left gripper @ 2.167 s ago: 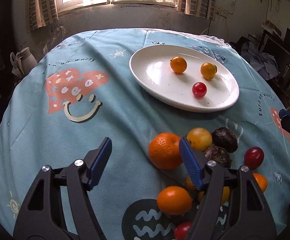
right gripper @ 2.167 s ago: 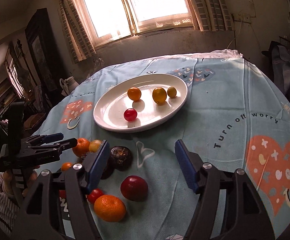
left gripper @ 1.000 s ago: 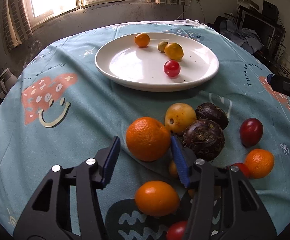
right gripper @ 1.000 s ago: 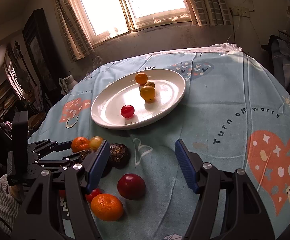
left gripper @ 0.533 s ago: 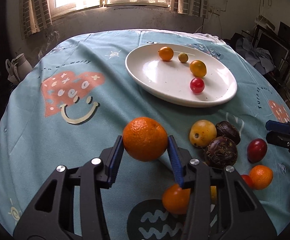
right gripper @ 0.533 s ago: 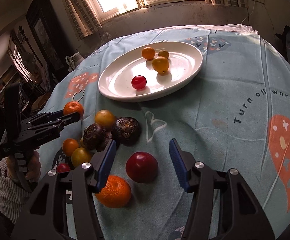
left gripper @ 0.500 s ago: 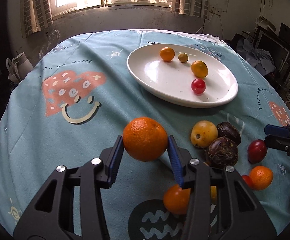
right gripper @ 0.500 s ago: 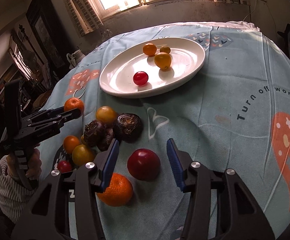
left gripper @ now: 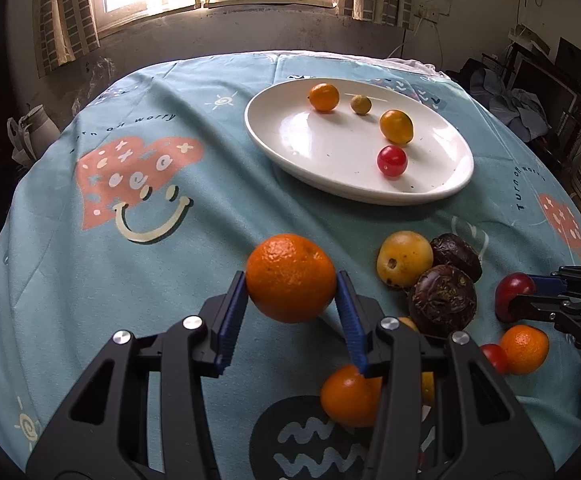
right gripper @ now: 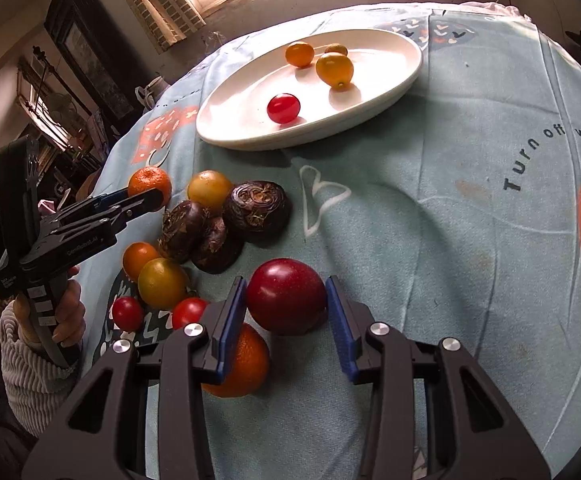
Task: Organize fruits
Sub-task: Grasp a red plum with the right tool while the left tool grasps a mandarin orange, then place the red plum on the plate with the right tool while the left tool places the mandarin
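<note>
Our left gripper (left gripper: 291,286) clamps the orange (left gripper: 291,278), lifted above the tablecloth (left gripper: 130,240); the white plate (left gripper: 290,152) lies ahead and rightward. Our right gripper (right gripper: 286,305) brackets the red plum (right gripper: 286,295) near the table's front edge, jaws not visibly closed.

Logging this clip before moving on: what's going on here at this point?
A person is sorting fruit with two handheld grippers. The left gripper is shut on an orange, lifted off the tablecloth. The right gripper straddles a dark red plum on the cloth, with a gap at the right pad. The white plate holds four small fruits.
</note>
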`<state>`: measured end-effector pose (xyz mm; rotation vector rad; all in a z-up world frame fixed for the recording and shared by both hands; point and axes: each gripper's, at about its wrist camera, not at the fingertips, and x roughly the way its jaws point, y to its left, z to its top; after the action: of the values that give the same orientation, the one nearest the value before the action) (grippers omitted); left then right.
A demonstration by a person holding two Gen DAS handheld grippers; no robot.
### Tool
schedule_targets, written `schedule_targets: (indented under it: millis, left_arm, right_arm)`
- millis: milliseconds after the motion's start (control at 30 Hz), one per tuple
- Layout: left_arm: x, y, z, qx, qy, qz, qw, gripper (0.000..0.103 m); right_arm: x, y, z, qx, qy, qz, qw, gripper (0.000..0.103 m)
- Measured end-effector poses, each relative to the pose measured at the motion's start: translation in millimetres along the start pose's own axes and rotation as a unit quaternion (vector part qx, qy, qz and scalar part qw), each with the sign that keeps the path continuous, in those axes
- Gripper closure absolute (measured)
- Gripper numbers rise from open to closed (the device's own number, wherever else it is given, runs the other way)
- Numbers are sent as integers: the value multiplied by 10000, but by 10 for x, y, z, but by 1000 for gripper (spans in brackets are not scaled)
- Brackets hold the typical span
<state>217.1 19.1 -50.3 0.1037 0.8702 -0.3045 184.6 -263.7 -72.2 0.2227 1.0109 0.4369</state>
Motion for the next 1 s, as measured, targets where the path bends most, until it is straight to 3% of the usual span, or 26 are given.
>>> schedule_targets:
  millis: [133, 233, 333, 433, 600, 767, 800, 867, 933, 1000]
  left_arm:
    - [59, -50, -24, 93, 99, 44, 9999, 58]
    - [19, -89, -10, 157, 10, 102, 9998, 58]
    - [-106, -113, 170, 106, -211, -69, 9997, 58]
    - [-156, -204, 485, 186, -411, -3, 9990, 58]
    - [101, -292, 911, 86, -396, -69, 9992, 58]
    - [522, -235, 1005, -103, -18, -111, 9999, 57]
    - [576, -222, 984, -145, 46, -105, 9998, 56]
    - [605, -199, 949, -148, 101, -182, 9997, 54]
    - [511, -180, 924, -124, -60, -121, 9998, 41]
    - [358, -153, 894, -126, -234, -64, 9996, 39]
  right_arm:
    - [-26, -9, 2, 43, -60, 19, 10000, 63]
    - [-214, -12, 51, 77, -460, 20, 9989, 64]
    - [-439, 2, 217, 128, -903, 24, 9958, 63]
    - [-493, 28, 551, 115, -1035, -125, 9945, 63]
    - [-183, -49, 1025, 207, -1083, -413, 9930, 63]
    - [280, -225, 1194, 372, -903, -521, 9939, 62]
    - [320, -246, 1208, 382, -858, -558, 9940, 59]
    - [268, -268, 1185, 414, -993, -506, 9929, 38]
    - [102, -242, 1161, 422, -1287, -427, 9899, 38]
    - [-97, -172, 1126, 401, -1472, -260, 9879, 38]
